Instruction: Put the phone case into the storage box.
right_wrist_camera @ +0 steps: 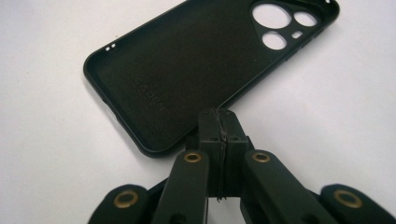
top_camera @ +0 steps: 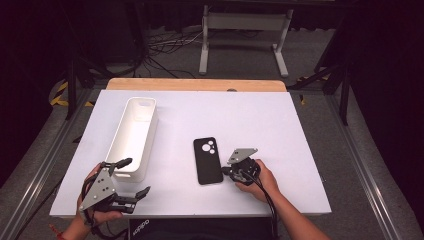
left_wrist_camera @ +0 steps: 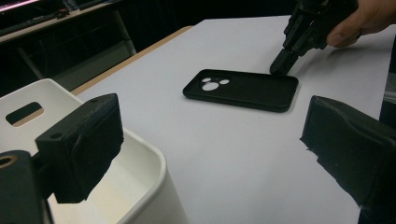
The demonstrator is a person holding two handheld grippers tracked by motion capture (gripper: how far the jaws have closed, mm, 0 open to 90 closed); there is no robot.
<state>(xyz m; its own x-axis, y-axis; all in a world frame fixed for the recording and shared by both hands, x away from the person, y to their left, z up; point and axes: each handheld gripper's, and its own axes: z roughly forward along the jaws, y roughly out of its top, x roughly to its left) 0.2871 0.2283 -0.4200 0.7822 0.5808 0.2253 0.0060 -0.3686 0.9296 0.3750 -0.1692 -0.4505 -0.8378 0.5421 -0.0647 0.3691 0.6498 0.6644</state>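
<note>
Phone case lies hollow side up at centre frame on the table. Right gripper, jaws pressed together and empty, noses at its lower edge. Left gripper gapes wide, lower left. The case looks light and bendy; best pinched by a raised side wall.

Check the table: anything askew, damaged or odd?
Nothing is damaged or spilled. The phone case lies open side up on the white table, empty, slightly off square to the table edge. The white bin stands upright and empty. The right gripper, jaws shut, sits at the case's corner; the left gripper is open near the bin.
</note>
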